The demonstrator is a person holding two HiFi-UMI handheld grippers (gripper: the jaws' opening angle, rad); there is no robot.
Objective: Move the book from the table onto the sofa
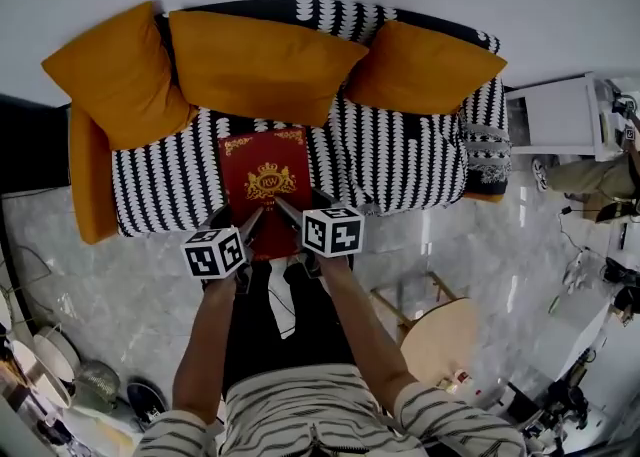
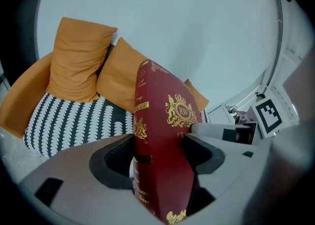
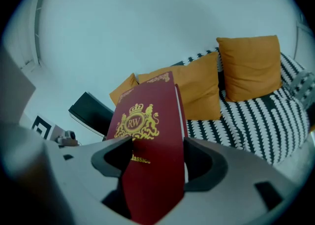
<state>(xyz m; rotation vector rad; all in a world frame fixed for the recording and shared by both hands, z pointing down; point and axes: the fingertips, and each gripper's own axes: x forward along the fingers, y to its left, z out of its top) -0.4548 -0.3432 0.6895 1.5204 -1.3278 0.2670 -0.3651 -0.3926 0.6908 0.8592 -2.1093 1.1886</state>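
Note:
A dark red book [image 1: 265,185] with a gold crest is held over the front of the sofa seat [image 1: 400,160], which is black and white patterned. My left gripper [image 1: 248,228] is shut on the book's near left corner and my right gripper [image 1: 288,213] is shut on its near right corner. In the left gripper view the book [image 2: 165,150] stands on edge between the jaws, spine toward the camera. The right gripper view shows the book's front cover [image 3: 147,160] clamped between the jaws. Whether the book rests on the seat cannot be told.
Three orange cushions [image 1: 262,63] lean along the sofa back, with an orange armrest [image 1: 90,185] at the left. A small round wooden table [image 1: 440,340] stands behind me at the right. A white side unit [image 1: 555,115] is right of the sofa. The floor is grey marble.

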